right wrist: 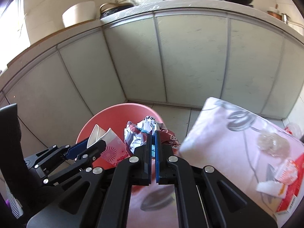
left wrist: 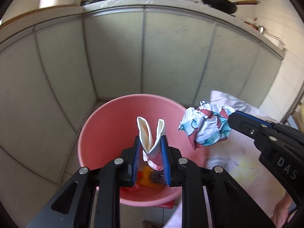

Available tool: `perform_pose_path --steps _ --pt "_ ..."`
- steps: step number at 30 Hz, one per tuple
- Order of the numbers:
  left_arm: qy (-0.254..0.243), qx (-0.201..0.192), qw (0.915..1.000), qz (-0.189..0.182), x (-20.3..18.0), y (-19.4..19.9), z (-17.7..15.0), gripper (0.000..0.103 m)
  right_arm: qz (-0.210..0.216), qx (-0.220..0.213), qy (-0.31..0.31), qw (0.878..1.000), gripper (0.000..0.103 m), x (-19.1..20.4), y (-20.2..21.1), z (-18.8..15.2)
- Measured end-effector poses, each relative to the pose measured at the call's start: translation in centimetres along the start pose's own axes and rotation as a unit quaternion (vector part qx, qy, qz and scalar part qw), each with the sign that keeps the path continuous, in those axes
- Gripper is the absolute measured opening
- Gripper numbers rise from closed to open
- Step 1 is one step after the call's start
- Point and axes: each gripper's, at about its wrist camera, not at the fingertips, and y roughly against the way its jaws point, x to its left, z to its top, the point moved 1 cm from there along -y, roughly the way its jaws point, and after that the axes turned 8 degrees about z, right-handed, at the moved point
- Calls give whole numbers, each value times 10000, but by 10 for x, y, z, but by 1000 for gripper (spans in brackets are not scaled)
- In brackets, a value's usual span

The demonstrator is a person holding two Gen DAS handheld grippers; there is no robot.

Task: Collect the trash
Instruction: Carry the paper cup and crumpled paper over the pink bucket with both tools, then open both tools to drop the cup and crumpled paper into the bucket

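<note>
1. Left wrist view: I faced a run of pale cabinet doors (left wrist: 117,57) under a kitchen surface (left wrist: 171,3) that carried two black woks and a white pot.
2. On the tiled floor below stood a pink bucket (left wrist: 98,129), with orange and red scraps lying at its bottom.
3. My left gripper (left wrist: 151,152) hung over the bucket's mouth, its jaws pinching a squashed paper cup (left wrist: 150,134), white inside and pink-patterned outside, rim pointing away from me.
4. My right gripper (left wrist: 230,120) came in from the right, its tip on a crumpled paper ball (left wrist: 205,127) printed in blue, red and white, just beside the bucket's right rim.
5. Right wrist view: the same cabinets (right wrist: 190,57) and woks filled the background.
6. My right jaws were pressed together on the paper ball (right wrist: 144,134), above the bucket (right wrist: 123,112).
7. The left gripper (right wrist: 91,144) held the cup (right wrist: 100,134) over the bucket's left side.
8. To the right lay a pale patterned cloth (right wrist: 228,133) with wrappers and a red box on it.
</note>
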Motion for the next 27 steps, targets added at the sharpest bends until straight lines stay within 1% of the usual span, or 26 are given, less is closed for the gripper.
perform_pose_path --steps 7,11,19,22,27 --pt "46 315 9992 252 15 -32 -9 20 73 291 106 9995 3 10 -33 -2" --pt "66 545 9981 267 18 -45 -13 20 86 429 86 9990 3 9 -45 -6" --pt "131 644 9973 334 24 -52 -15 21 78 533 196 9984 3 13 -56 -6" --pt "122 640 9974 322 23 -52 -14 23 31 545 221 9983 3 13 -57 -5" --pt "211 660 9971 328 24 -53 -12 25 -5 684 170 9975 4 14 -64 -6"
